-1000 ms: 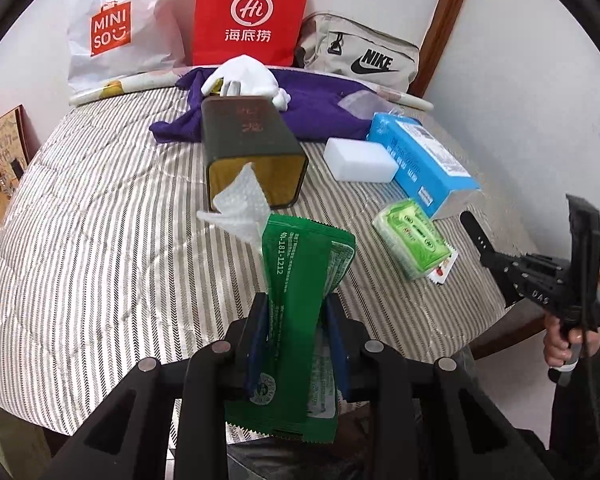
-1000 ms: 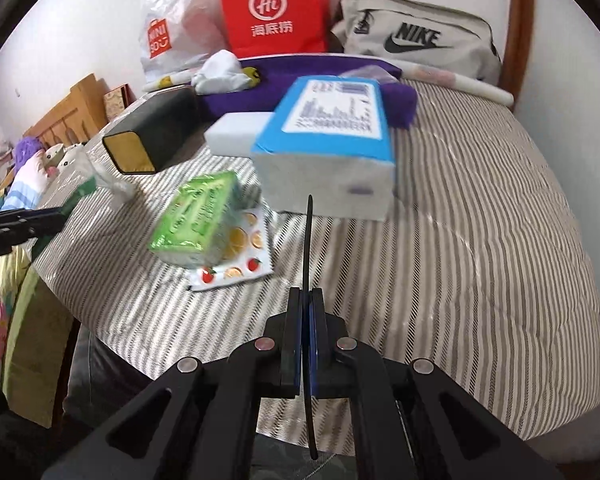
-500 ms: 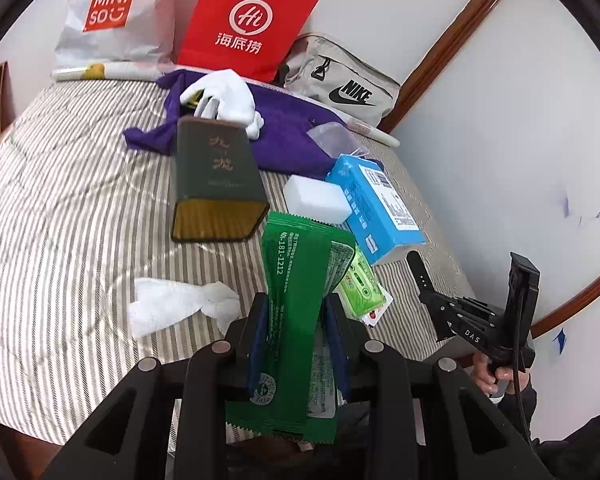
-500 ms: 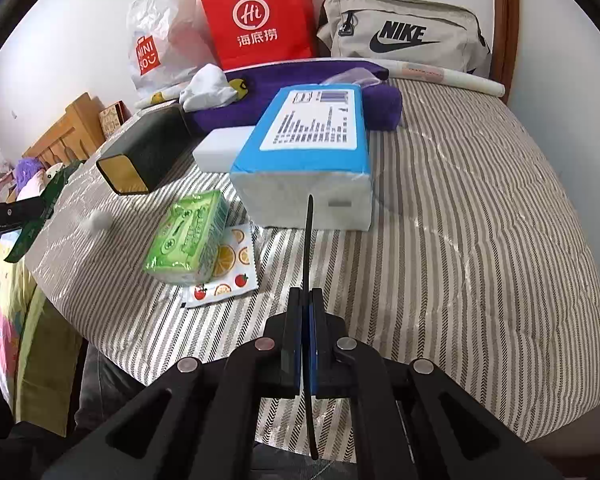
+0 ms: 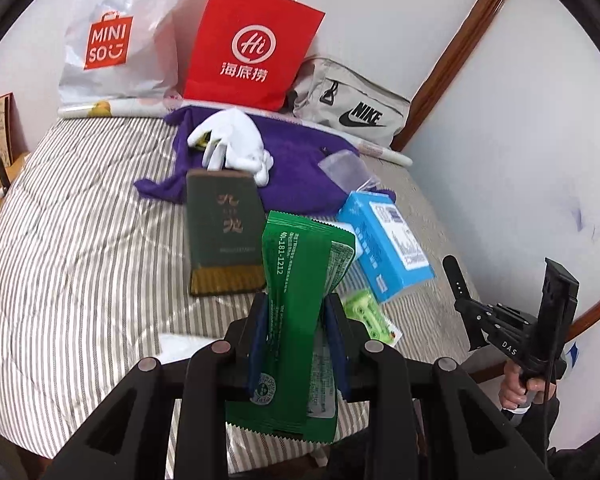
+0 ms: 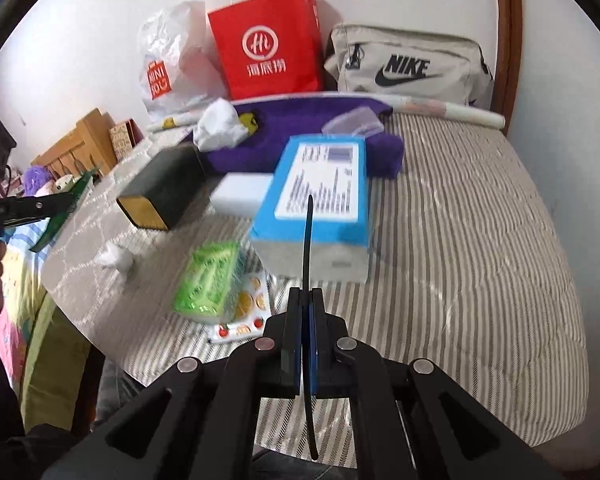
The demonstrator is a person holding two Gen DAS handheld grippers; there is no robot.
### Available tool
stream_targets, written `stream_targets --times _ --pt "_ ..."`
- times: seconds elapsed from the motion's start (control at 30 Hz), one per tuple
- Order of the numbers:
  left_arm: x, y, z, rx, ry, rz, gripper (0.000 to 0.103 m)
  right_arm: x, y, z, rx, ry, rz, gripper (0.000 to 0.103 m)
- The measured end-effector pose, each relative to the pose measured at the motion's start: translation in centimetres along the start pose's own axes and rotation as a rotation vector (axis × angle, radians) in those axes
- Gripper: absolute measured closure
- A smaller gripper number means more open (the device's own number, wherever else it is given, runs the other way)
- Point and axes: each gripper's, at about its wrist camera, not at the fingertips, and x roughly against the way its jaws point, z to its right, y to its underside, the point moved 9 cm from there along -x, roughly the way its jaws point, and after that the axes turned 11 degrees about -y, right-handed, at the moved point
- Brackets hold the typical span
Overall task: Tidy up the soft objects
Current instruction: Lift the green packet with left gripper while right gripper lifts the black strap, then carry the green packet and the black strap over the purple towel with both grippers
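Note:
My left gripper (image 5: 296, 316) is shut on a green plastic packet (image 5: 300, 280) and holds it upright above the near edge of the striped bed (image 5: 80, 248). It shows at the far left in the right wrist view (image 6: 66, 200). My right gripper (image 6: 305, 300) is shut on a thin black strap (image 6: 308, 240), off the bed's right side (image 5: 476, 312). On the bed lie a blue tissue pack (image 6: 324, 192), a green tissue pack (image 6: 210, 280), a white sponge (image 6: 240, 196), a crumpled tissue (image 6: 116, 258), a purple cloth (image 5: 292, 168) and a white glove (image 5: 236, 140).
A dark green box (image 5: 222, 236) lies open-ended toward me mid-bed. A red paper bag (image 5: 252, 48), a white Miniso bag (image 5: 112, 44) and a grey Nike bag (image 5: 352, 108) stand along the far wall. A fruit-print sachet (image 6: 240, 320) lies under the green pack.
My left gripper with the green packet has risen and swung right; the crumpled tissue stays on the bed, now mostly hidden behind my fingers. My right gripper has edged closer to the blue pack.

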Motion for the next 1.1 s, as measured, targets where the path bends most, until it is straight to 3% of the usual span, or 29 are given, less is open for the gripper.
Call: stream_targets --times 0.43,1.1 --pt "-0.2 -4.1 -0.6 0.005 -0.027 0.028 0.076 -0.5 -4.8 -0.4 0.038 -0.006 0.022 0.100" --pt "-6.3 -11.4 -3.2 0.144 -0.033 -0.028 0.076 -5.9 -14.0 1.4 0.063 0.018 0.042 0.100"
